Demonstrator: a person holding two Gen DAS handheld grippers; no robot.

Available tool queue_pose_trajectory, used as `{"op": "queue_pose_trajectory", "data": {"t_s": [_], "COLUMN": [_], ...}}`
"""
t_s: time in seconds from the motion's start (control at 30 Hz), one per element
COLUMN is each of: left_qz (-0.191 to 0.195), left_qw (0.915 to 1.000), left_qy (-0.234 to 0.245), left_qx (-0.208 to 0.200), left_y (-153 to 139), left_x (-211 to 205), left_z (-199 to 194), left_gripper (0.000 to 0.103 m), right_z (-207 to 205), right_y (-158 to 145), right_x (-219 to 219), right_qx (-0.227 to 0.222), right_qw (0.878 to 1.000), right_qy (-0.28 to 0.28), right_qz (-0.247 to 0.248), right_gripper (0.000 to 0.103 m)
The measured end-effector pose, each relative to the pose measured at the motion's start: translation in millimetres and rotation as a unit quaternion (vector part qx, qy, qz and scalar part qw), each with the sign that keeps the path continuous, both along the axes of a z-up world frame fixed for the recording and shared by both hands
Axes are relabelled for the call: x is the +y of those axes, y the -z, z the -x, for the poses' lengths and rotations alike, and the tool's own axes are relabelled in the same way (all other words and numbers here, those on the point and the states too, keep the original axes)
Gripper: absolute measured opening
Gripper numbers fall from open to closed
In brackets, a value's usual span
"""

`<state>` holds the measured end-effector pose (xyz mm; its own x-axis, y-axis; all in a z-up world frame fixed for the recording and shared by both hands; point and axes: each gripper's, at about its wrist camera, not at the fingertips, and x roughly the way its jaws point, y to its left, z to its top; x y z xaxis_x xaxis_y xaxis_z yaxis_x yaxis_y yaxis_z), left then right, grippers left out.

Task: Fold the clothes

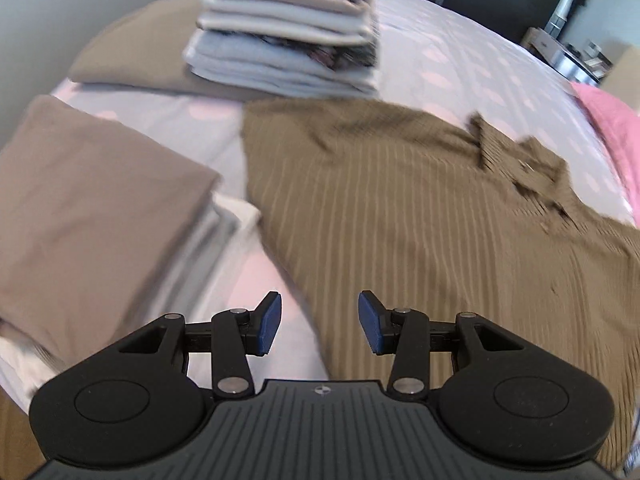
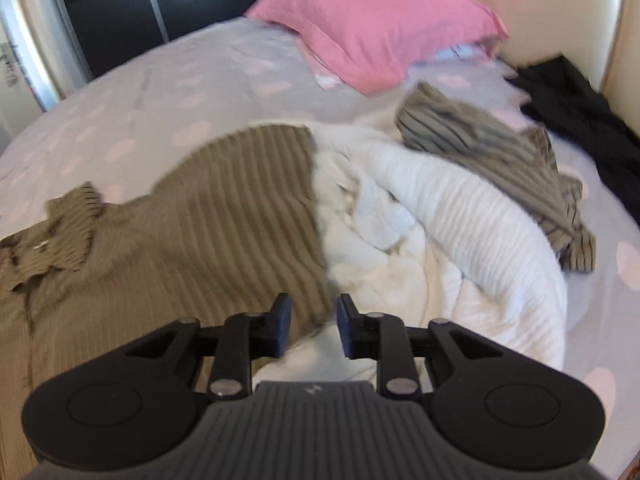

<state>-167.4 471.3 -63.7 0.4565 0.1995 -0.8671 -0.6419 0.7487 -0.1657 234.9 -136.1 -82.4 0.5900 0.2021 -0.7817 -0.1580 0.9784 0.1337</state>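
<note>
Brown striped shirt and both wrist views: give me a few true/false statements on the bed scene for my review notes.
1. The brown striped shirt lies spread on the bed. True.
2. The left gripper is shut on the shirt. False: its fingers stand apart, nothing between them.
3. A stack of folded clothes sits beyond the shirt. True.
4. The pillow is blue. False: it is pink.
5. A white garment lies beside the shirt. True.

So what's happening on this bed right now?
A person is folding laundry with handheld tongs. A brown striped shirt lies spread on the bed. The left tongs and right tongs both hover open over it, holding nothing. Folded stacks sit beyond; a white garment and other crumpled clothes wait alongside.
</note>
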Motion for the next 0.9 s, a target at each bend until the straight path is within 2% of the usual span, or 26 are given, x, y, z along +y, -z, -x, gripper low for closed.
{"op": "queue_pose_trajectory", "data": {"t_s": [0.13, 0.27, 0.4, 0.57, 0.77, 0.83, 0.9], "left_qz": [0.015, 0.029, 0.027, 0.03, 0.026, 0.026, 0.024], "left_qw": [0.9994, 0.9981, 0.9967, 0.9952, 0.9945, 0.9943, 0.9941], "left_qy": [0.023, 0.04, 0.058, 0.081, 0.095, 0.097, 0.1], "left_qx": [0.023, 0.037, 0.05, 0.045, 0.038, 0.035, 0.035], "left_y": [13, 24, 30, 31, 26, 26, 25], "left_x": [-27, -51, -74, -98, -108, -109, -111], "left_z": [10, 21, 29, 33, 33, 32, 30], "left_gripper": [0.04, 0.04, 0.04, 0.04, 0.041, 0.041, 0.041], "right_z": [30, 75, 127, 177, 216, 227, 237], "right_y": [-17, -16, 2, 18, 22, 24, 27], "right_x": [11, 22, 26, 30, 16, 11, 10], "right_qx": [-0.004, 0.008, 0.057, 0.119, 0.171, 0.19, 0.202], "right_qw": [0.999, 0.996, 0.99, 0.981, 0.973, 0.97, 0.967], "right_qy": [-0.04, -0.08, -0.121, -0.154, -0.153, -0.148, -0.149], "right_qz": [-0.013, -0.023, -0.034, -0.007, 0.021, 0.029, 0.033], "right_gripper": [0.031, 0.032, 0.032, 0.032, 0.033, 0.037, 0.037]}}
